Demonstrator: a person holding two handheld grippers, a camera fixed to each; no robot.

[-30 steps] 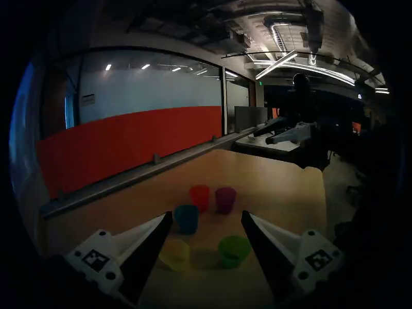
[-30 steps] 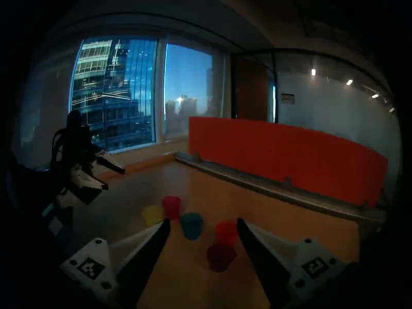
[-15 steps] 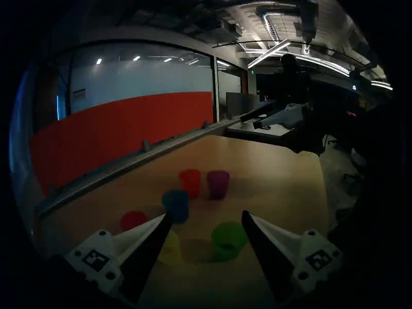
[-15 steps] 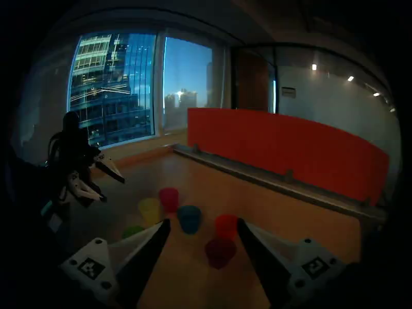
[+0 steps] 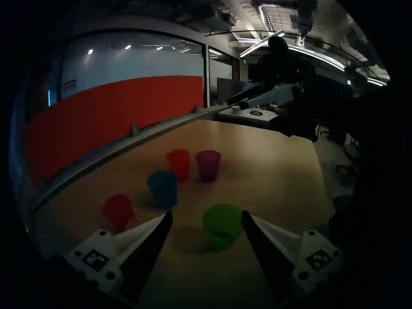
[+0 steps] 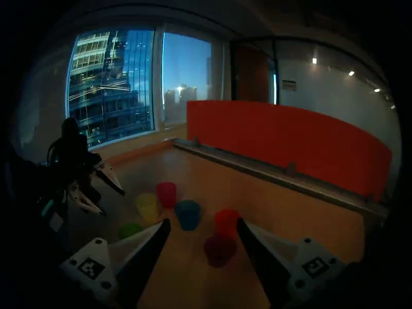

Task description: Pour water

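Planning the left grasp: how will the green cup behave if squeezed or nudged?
The green cup looks like thin plastic, so probably light and a bit squashy. It narrows toward its base, so a nudge near the rim may tip it.

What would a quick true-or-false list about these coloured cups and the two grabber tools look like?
1. The left gripper is open, with the green cup just ahead of it. True.
2. The purple cup lies on its side. False: it stands upright beside the orange cup.
3. The right gripper is clamped on the blue cup. False: it is open and holds nothing.
4. The cups stand on a wooden table. True.
5. The yellow cup is stacked inside the red cup. False: they stand side by side.
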